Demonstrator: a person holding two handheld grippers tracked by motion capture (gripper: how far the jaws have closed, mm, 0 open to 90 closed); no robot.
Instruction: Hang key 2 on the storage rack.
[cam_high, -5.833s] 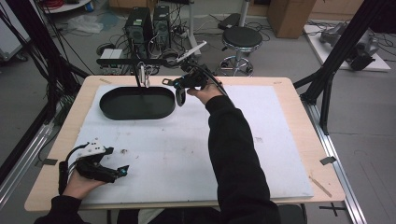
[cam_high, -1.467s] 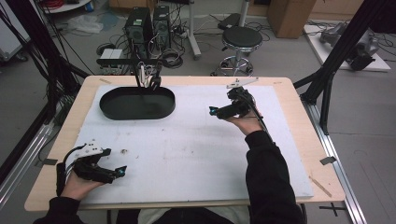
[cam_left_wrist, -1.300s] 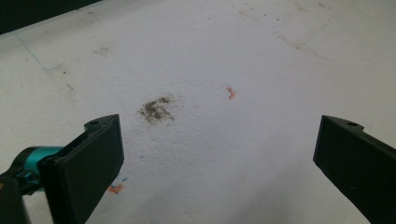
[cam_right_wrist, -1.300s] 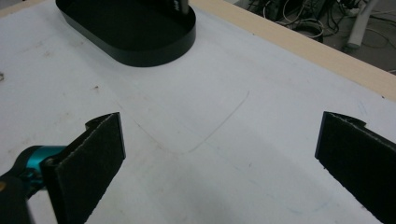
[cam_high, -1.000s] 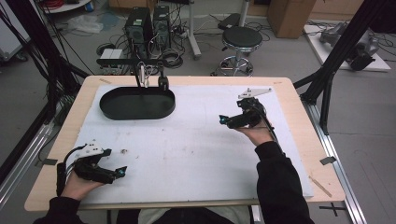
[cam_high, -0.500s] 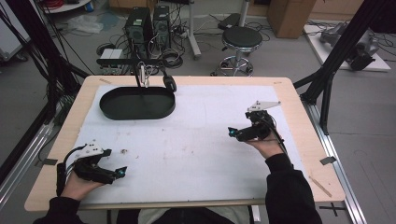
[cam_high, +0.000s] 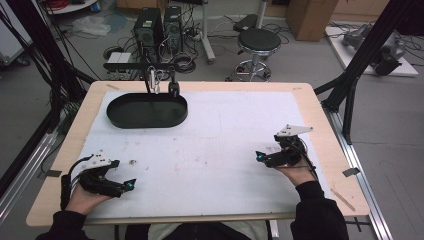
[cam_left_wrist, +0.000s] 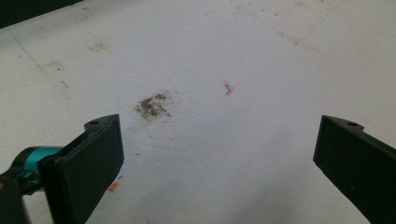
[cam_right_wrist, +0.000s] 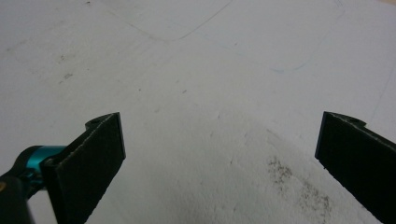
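Resting low on the near part of the table (cam_high: 320, 107), both tools are idle at this moment. The left hand-held gripper (cam_high: 131, 183) lies at the near left corner of the white mat (cam_high: 230, 130), its jaws spread wide and holding nothing; its own view shows bare mat between the jaws, with a small grey smudge (cam_left_wrist: 152, 105) and a faint red fleck (cam_left_wrist: 228, 88) ahead. The right hand-held gripper (cam_high: 258, 156) sits at the near right, likewise wide open and empty, with stained mat and faint pen lines in front of it. The tray (cam_high: 147, 110), black and oval, stands at the far left of the mat, well apart from both tools. Two small items are at its far rim: a pale clip-like piece (cam_high: 154, 82) and a dark piece (cam_high: 173, 88); whether they hang on the rim or stand just behind it cannot be told, nor what they are. No loose item lies on the mat between the tools. Judgement: the placing work at the tray appears complete, with both tools in a rest pose and nothing left in hand. What remains, if anything, cannot be determined from these views.
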